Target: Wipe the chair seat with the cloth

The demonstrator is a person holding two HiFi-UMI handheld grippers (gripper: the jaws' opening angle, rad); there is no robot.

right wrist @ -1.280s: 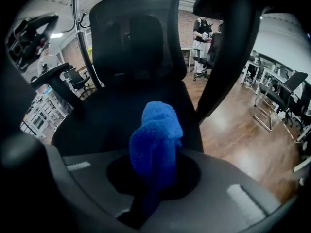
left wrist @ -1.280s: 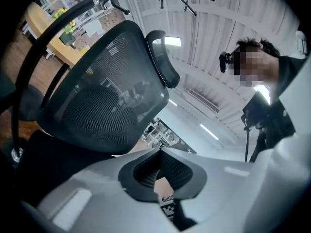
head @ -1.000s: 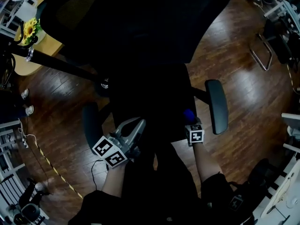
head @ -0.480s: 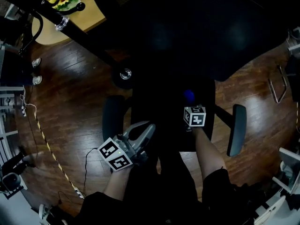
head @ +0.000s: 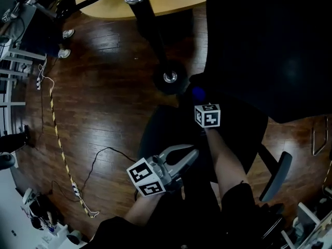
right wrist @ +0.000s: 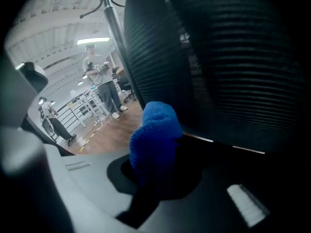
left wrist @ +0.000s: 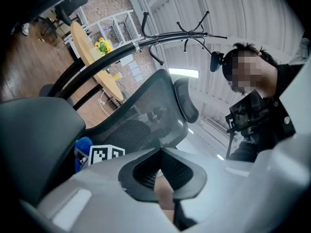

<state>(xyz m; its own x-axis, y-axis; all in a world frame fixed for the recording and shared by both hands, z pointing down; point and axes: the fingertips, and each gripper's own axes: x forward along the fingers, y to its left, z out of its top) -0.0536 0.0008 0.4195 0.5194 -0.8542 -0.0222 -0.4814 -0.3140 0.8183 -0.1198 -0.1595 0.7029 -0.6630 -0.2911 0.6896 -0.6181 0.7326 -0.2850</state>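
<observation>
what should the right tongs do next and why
Probably drag the cloth toward the front of the seat, pressing down: the right tongs grip it at the seat's rear by the backrest, and the rest of the seat lies in front of it.

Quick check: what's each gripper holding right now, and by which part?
Right gripper clamps the blue cloth by its lower end, a bunched tuft sticking out past the jaws. Left gripper is shut on nothing.

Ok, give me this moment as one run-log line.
right gripper: shut on blue cloth | cloth: at chair seat rear | left gripper: shut, empty
</observation>
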